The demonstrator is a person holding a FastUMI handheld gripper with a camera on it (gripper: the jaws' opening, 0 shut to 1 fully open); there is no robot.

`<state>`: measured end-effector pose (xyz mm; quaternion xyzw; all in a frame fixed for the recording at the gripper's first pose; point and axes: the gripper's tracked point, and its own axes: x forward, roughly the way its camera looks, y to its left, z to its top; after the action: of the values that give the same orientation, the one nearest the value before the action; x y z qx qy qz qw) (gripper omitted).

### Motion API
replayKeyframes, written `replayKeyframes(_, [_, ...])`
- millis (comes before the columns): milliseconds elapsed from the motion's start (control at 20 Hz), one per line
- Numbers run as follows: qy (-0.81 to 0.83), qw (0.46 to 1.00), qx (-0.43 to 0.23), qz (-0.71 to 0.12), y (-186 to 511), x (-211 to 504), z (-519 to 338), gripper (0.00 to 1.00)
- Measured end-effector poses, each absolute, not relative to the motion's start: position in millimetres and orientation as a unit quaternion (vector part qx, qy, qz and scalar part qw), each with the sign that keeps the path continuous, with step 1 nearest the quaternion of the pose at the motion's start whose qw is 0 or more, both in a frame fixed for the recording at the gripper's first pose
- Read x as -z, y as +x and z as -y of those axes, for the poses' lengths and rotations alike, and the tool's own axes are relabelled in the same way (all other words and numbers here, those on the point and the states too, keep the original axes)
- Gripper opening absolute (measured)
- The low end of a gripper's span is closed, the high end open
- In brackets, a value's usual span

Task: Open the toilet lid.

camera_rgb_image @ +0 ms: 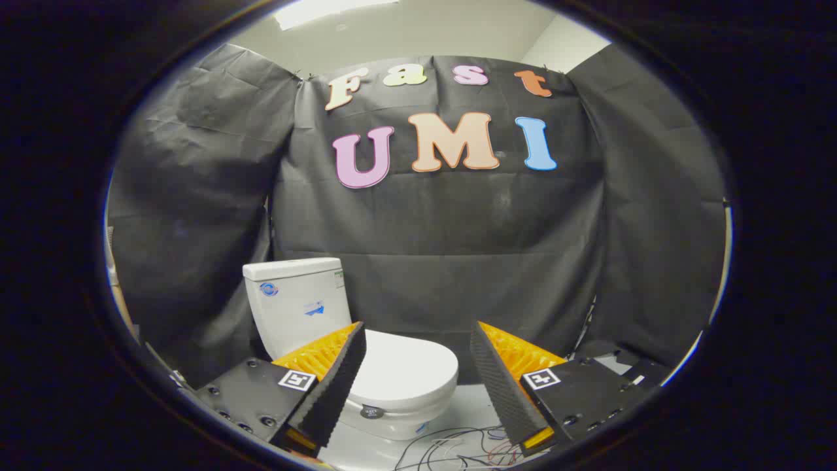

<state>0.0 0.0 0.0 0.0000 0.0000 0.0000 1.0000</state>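
The hand-held gripper (412, 373) is hovering with its two fingers spread wide apart, nothing between them but air. The toilet (366, 353) is sitting ahead of it, off toward eleven o'clock from the gap. The left finger (333, 386) is cutting across the near left side of the bowl in this view, while the right finger (500, 386) is standing well apart from the toilet, over bare floor (467, 409).

The toilet lid (409, 369) is lying flat and closed over the seat, its rounded front end pointing toward the space between the fingers. It is not being touched.

As for writing, the tank (297, 297) is carrying a small round blue emblem near its upper left corner, a blue mark lower on its front, and a small sticker at the upper right edge; all of these are too small to read. A dark round sticker (373, 412) is sitting on the front of the bowl just under the lid's edge, with print that cannot be made out. Each finger mount is carrying a square black-and-white marker tag (297, 379).

The toilet is looking plain glossy white, a one-piece form with a boxy tank and flat tank cover at twelve o'clock from the bowl, and a smooth oval lid. It is standing against the black cloth wall (444, 261). A tangle of thin wires (458, 448) is lying on the pale floor at six o'clock from the bowl, between the finger bases.
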Motion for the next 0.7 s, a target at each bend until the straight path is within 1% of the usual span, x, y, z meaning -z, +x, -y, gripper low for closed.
replayKeyframes(700, [0.001, 1.000, 0.001, 0.000, 0.2, -0.3, -0.3, 0.99])
